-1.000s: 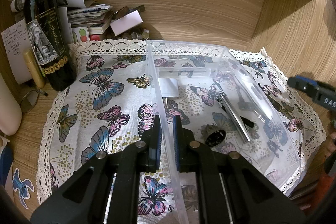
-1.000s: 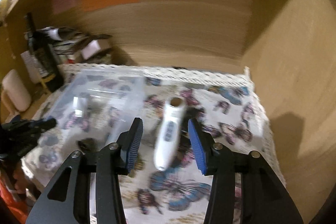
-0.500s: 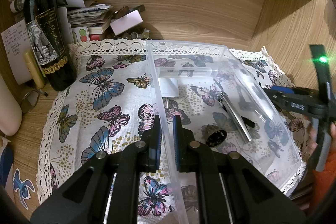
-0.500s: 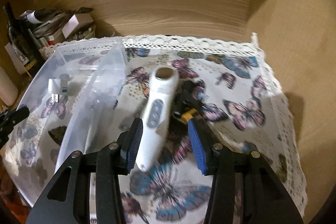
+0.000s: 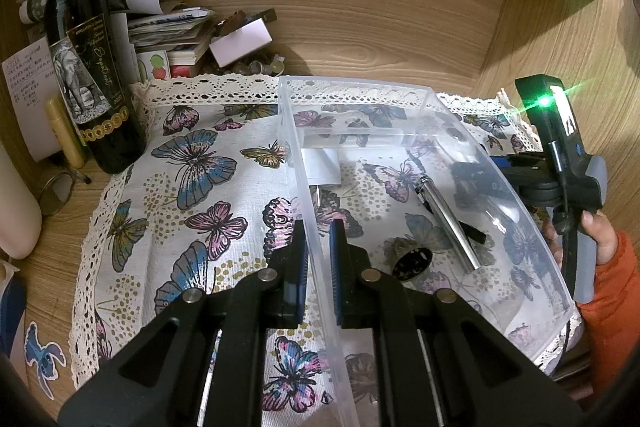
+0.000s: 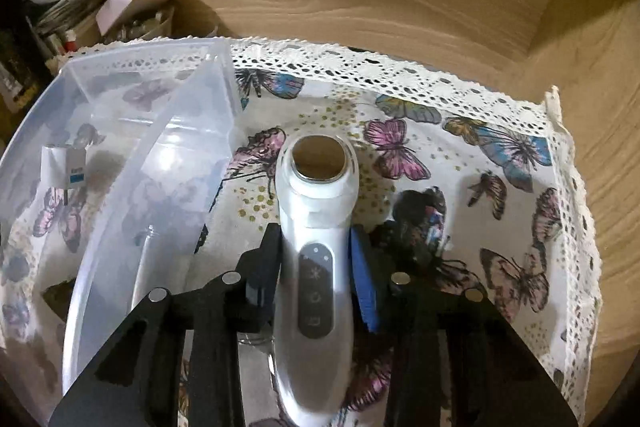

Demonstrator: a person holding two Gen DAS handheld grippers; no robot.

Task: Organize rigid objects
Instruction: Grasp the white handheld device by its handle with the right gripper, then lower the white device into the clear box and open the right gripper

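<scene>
Since the earlier frame, the right gripper (image 6: 316, 259) has advanced and narrowed until both fingers flank and touch the white handheld device (image 6: 314, 259), which lies on the butterfly cloth (image 6: 500, 195) just beside the clear plastic bin (image 6: 168, 155). Left gripper (image 5: 318, 267) remains nearly closed, pinching the bin's near wall. Inside the bin lie a silver pen (image 5: 450, 227), a white plug (image 5: 322, 165) and a dark oval item (image 5: 412, 261).
</scene>
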